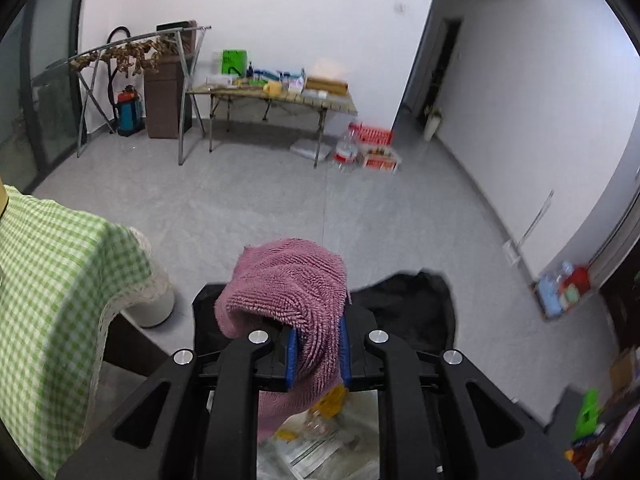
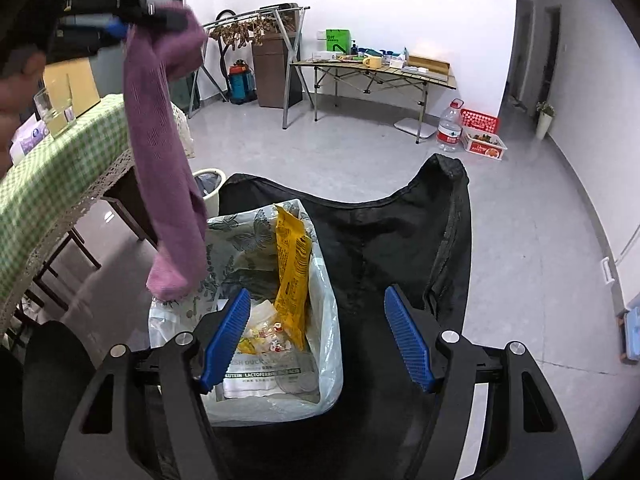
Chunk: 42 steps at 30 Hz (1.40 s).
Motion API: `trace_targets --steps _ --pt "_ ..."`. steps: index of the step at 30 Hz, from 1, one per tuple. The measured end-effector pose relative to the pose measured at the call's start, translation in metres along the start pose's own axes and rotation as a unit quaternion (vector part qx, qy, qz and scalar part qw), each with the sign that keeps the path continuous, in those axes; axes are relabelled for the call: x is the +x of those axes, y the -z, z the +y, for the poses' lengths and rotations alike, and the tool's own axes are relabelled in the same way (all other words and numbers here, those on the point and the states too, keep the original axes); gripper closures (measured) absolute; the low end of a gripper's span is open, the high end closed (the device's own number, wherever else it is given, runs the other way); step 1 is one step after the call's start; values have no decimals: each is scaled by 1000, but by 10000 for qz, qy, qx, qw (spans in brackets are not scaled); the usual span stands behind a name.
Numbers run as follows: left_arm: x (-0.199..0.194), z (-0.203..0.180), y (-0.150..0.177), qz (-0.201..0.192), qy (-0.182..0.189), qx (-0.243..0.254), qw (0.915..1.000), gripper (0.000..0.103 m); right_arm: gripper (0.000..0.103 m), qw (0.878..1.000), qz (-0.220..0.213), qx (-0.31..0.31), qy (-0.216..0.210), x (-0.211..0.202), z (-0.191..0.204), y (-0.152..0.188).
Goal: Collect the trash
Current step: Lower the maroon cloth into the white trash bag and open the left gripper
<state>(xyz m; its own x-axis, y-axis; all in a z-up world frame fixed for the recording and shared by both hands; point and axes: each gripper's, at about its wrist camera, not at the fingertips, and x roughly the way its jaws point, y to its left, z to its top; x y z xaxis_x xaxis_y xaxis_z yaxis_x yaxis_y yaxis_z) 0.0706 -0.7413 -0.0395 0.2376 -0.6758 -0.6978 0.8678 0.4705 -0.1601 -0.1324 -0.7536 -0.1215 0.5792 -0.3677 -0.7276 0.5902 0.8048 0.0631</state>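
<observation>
My left gripper [image 1: 318, 354] is shut on a pink fuzzy cloth [image 1: 288, 284], which drapes over the blue pads and hangs down. In the right wrist view the same cloth [image 2: 168, 160] dangles from the left gripper [image 2: 120, 28] at upper left, its lower end just above the rim of a bin lined with a pale patterned bag [image 2: 328, 320]. Inside the bin lie a yellow wrapper [image 2: 292, 272] and several other wrappers. My right gripper [image 2: 318, 344] hovers over the bin with jaws wide apart and nothing between them.
A black chair back [image 2: 400, 232] stands behind the bin. A table with a green checked cloth [image 2: 52, 172] is at the left, with a glass [image 2: 56, 112] and a box on it. A small white bin [image 2: 210, 188] sits beside the table. A folding table [image 2: 372, 72] stands far back.
</observation>
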Motion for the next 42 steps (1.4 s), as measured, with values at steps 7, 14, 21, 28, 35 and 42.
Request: trace_targets --steps 7,14,21,28,35,42 --pt "33 9 31 789 73 -27 9969 59 36 9998 143 -84 -61 10 9 6" --pt "48 28 65 1376 -385 -45 9897 34 36 9998 184 54 -109 14 4 7" --pt "16 32 84 1408 48 -49 9900 34 36 9995 289 -78 83 20 11 8" --pt "14 3 38 2281 356 193 9728 27 36 9994 285 -110 171 21 14 7" --pt "12 -37 28 3376 909 984 9317 15 36 9997 240 -36 64 20 9 8" --pt "30 -11 31 3935 1057 -367 9125 15 36 9999 67 -67 -117 15 11 9"
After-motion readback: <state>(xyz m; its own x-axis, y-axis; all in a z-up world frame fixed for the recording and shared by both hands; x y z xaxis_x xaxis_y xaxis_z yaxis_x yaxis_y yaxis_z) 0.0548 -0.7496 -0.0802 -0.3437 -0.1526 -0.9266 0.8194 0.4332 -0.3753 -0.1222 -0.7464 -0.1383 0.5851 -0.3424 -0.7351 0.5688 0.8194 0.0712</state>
